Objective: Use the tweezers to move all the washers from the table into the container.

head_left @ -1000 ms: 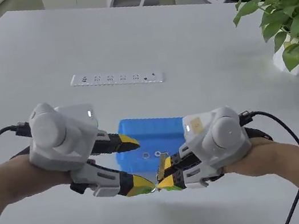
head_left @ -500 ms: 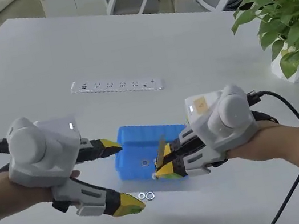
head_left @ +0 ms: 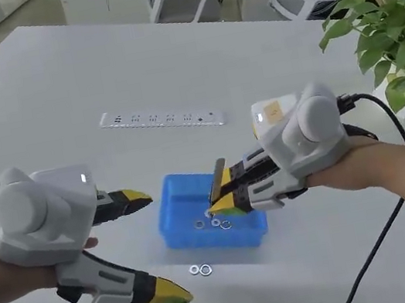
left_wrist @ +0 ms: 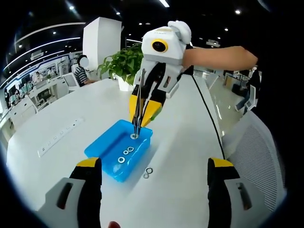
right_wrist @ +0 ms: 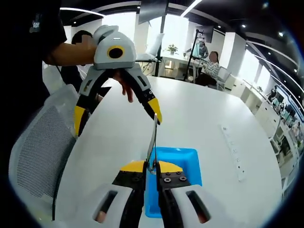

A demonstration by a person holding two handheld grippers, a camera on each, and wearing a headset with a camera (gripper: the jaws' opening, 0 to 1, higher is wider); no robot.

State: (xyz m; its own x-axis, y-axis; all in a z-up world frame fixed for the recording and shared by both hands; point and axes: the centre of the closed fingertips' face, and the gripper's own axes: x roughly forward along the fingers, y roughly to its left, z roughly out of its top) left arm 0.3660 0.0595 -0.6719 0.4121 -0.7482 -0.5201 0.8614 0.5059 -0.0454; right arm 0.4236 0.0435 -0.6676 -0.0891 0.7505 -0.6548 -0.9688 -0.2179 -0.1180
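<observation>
Tweezers (head_left: 217,178) clamped in my right tongs (head_left: 224,206), jaws shut tight on them, tip down inside container (head_left: 173,184), I judge to release there | three washers (head_left: 213,222) lie inside | two washers (head_left: 200,269) on bench (head_left: 57,83) just beside its near wall | left tongs (head_left: 155,248) wide open, empty, off to the side to leave room

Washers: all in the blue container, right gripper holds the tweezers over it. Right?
Not all: two washers lie on the table beside the blue container, as the head view shows. The right gripper does hold the tweezers over it.
</observation>
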